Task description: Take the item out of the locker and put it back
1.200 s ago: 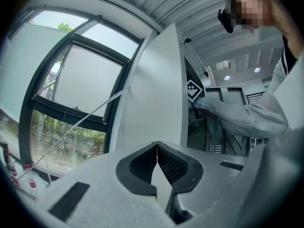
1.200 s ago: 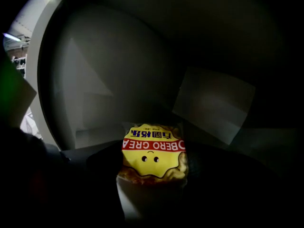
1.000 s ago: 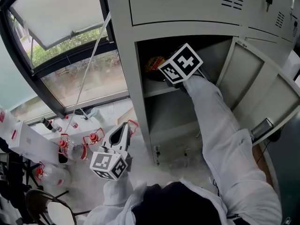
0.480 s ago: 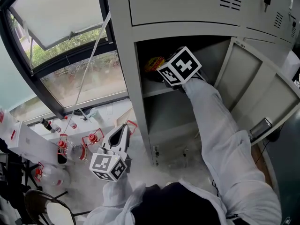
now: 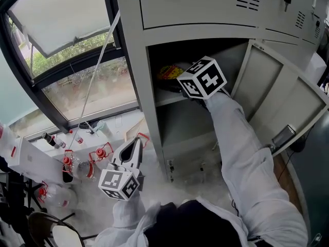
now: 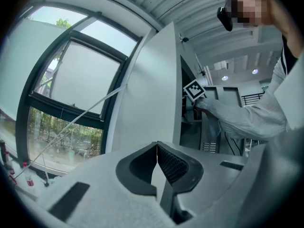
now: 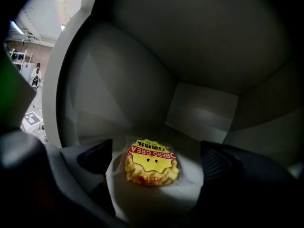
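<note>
On the locker shelf (image 7: 156,201), a snack packet (image 7: 151,161) is laid, released, between the just-opened jaws of the right gripper (image 7: 159,164); the left gripper (image 6: 156,151) is clenched, empty. The packet could be dragged out if snagged on withdrawal.

The upper shelf (image 5: 167,101) carried 1 wrapped yellow-and-red snack packet (image 7: 151,161), lying flat toward the shelf's left edge and clear of its back edge. On the floor (image 5: 193,181) below, several red-capped bottles (image 5: 69,161) stood close together.
</note>
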`<act>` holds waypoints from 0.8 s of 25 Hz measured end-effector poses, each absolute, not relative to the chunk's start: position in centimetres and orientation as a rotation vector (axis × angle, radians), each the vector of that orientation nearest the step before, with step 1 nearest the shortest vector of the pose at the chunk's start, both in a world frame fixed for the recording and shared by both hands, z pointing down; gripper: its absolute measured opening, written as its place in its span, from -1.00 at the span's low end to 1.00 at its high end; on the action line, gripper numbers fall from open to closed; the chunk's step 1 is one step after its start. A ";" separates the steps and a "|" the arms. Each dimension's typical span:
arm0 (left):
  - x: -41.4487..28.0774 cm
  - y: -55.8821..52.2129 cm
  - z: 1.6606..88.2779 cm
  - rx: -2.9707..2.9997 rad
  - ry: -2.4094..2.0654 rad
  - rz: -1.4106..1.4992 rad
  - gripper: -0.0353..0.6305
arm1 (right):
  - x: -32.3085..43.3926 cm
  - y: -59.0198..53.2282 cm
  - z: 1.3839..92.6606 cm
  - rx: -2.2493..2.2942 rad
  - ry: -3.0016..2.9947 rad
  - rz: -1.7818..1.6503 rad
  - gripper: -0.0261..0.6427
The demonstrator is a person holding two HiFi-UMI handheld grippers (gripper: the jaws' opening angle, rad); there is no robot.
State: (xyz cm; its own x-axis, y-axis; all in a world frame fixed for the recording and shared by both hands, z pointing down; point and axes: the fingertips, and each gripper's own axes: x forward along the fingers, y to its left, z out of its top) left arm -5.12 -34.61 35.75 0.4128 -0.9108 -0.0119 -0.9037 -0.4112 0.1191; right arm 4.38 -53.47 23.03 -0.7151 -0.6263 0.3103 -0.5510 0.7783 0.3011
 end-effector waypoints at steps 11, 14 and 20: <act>-4.5 -32.6 36.0 2.635 -1.544 -0.100 -0.87 | 8.9 -47.7 20.6 1.128 -2.665 -0.312 0.75; -4.1 -32.1 36.2 2.660 -1.507 -0.087 -0.87 | 11.0 -45.3 19.4 1.246 -2.703 -0.325 0.75; -3.7 -31.4 36.4 2.696 -1.460 -0.085 -0.87 | 14.5 -40.0 17.6 1.411 -2.769 -0.375 0.75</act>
